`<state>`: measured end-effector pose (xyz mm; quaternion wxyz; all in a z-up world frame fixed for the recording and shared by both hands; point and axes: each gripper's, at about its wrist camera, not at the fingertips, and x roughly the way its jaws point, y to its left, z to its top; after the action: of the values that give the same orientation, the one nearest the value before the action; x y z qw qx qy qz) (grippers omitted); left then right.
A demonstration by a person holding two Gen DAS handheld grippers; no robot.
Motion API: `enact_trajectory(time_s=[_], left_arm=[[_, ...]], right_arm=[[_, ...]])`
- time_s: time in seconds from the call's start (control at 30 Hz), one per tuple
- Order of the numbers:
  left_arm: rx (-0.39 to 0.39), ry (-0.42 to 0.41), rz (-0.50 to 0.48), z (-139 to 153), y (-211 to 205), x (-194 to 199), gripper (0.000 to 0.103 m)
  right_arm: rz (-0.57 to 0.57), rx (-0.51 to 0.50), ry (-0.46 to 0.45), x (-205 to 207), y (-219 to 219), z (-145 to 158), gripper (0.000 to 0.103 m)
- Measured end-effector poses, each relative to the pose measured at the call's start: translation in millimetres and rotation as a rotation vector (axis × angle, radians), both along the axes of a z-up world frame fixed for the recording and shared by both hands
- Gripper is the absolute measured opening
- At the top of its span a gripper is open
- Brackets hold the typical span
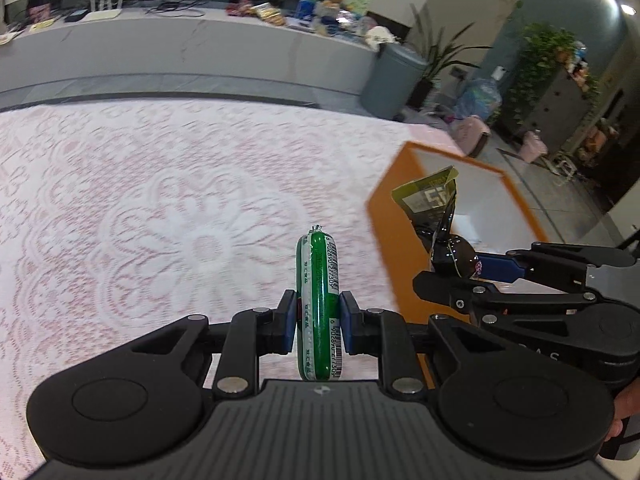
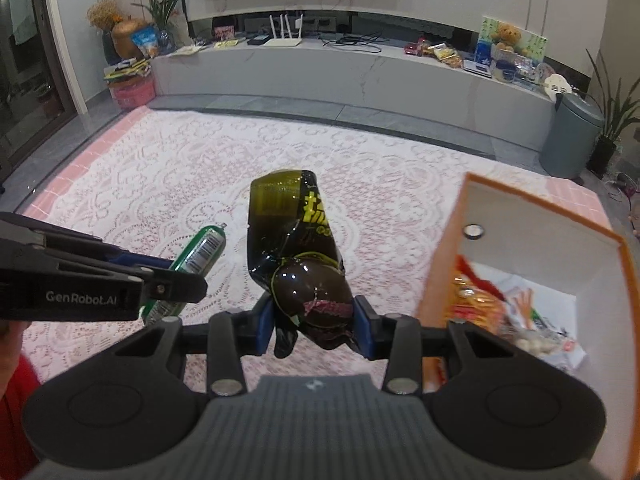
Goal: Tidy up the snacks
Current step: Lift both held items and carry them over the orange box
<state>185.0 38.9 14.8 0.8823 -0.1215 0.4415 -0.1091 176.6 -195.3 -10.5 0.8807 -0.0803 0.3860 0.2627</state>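
The task is looking partly done: the orange box (image 2: 440, 264) is already holding several snack packets (image 2: 492, 312), while two items are waiting in the air above the lace-covered desk (image 1: 160, 200). The left hand-held gripper (image 1: 319, 326) is clamping a green sausage stick (image 1: 319, 304), and the right hand-held gripper (image 2: 314, 322) is squeezing a dark snack pouch (image 2: 296, 248) just beside the box; both are remaining to be dropped in.

a worktop (image 2: 168, 184) covered by a pink-and-white lace cloth (image 1: 132, 208) carries 1 orange box (image 2: 440, 264) standing at its right side, with white inner walls.
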Motion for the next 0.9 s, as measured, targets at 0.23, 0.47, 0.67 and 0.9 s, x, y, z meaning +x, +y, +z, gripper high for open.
enact_trajectory(time_s=[0.23, 0.47, 0.67, 0.9], left_arm=[[-0.001, -0.051, -0.088, 24, -43, 5, 0.024], [0.02, -0.082, -0.195, 36, -96, 21, 0.024], [0.036, -0.061, -0.294, 28, -140, 39, 0.024], [0.055, -0.033, -0.359, 12, -173, 61, 0.024]], right_arm=[[-0.042, -0.045, -0.026, -7, -44, 20, 0.039], [-0.083, -0.112, -0.016, -5, -94, 19, 0.039], [-0.116, -0.145, 0.019, 5, -131, 12, 0.039], [-0.139, -0.176, 0.041, 22, -154, 5, 0.039]])
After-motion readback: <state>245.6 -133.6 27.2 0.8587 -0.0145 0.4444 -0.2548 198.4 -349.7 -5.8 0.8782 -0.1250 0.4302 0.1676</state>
